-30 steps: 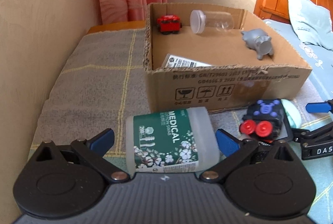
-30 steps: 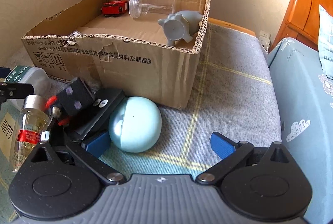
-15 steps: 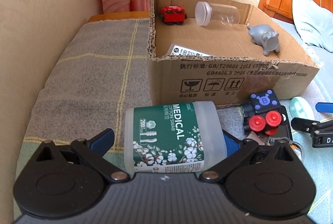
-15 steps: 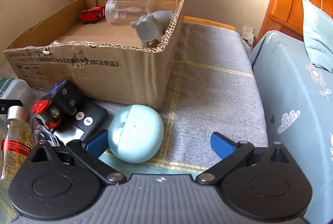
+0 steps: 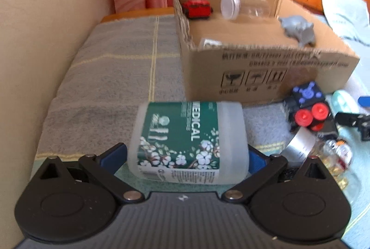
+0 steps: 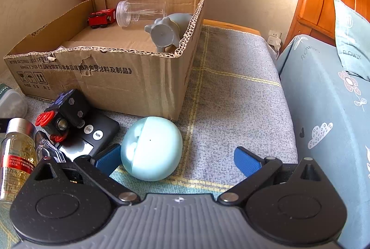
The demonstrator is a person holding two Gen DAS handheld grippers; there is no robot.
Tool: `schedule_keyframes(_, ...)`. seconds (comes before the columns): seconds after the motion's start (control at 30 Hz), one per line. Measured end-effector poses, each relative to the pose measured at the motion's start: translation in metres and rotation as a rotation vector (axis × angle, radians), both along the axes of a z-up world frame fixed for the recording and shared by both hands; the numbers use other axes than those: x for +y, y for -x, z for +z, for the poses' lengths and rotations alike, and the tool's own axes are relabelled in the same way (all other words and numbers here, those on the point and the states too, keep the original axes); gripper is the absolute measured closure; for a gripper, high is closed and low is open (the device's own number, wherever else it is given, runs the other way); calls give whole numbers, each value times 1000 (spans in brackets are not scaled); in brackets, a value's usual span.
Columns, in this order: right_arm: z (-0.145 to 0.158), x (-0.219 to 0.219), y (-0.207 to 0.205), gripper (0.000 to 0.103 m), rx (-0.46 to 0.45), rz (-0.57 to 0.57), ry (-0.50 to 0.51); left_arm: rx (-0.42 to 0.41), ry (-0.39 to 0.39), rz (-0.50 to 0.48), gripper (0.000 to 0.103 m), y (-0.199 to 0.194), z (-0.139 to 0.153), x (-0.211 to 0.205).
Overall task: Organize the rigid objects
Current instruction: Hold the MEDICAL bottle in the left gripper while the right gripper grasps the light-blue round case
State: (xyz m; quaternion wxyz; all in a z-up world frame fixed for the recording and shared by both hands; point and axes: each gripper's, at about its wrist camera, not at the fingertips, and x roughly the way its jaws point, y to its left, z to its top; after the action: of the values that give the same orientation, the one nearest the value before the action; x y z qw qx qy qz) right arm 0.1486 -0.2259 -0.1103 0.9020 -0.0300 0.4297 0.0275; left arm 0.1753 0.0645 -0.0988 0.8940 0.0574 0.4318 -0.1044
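Observation:
A translucent cotton-swab container [image 5: 189, 140] with a green "MEDICAL" label lies on its side on the blanket. My left gripper [image 5: 185, 156] is open, with its blue pads on either side of the container's near end. A pale blue egg-shaped case [image 6: 151, 148] sits between the fingers of my right gripper [image 6: 178, 158], close to the left pad; that gripper is open too. Behind stands an open cardboard box [image 5: 266, 50] holding a red toy car [image 5: 197, 9], a clear jar [image 5: 242, 7] and a grey animal figure [image 5: 298, 29].
A black cube toy with red buttons [image 6: 64, 112] rests on a black timer [image 6: 97, 133] in front of the box. A glass bottle of amber liquid [image 6: 16, 156] lies to the left. A wall rises on the left, a bed with blue bedding [image 6: 323, 110] on the right.
My left gripper has moved forward, so the swab container now sits deeper between its fingers. My right gripper has shifted so the blue egg lies more between its pads. Neither gripper has shut.

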Motion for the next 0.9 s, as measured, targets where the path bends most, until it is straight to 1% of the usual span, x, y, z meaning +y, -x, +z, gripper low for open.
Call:
schedule_keyframes(0.03,0,0,0,0,-1,-1,0,3,11,-8,1,-1,-1,0)
schedule_keyframes(0.17,0,0,0,0,0,2,0,-12,11,-30,0,-2,-2,-1)
schedule_keyframes(0.27,0,0,0,0,3,2,0,-14,11,-25,0,-2,-1,-1)
schedule_keyframes(0.43,0,2,0,0,6,7,0,-52,21,-20,0,3,-3,3)
schedule_keyframes(0.53,1,7,-1,0,13,16,5,-56,23,-15,0,5,-2,5)
schedule_keyframes(0.63,2,14,0,1,0,30,23,-56,23,-12,0,6,-2,6)
schedule_keyframes(0.7,3,15,3,12,-11,44,14,-57,24,-12,0,6,-2,6)
schedule_keyframes(0.8,5,17,6,19,-18,54,4,-56,24,-9,0,5,-2,5)
schedule_keyframes(0.9,6,17,7,20,-24,52,6,-55,24,-6,0,4,-2,5)
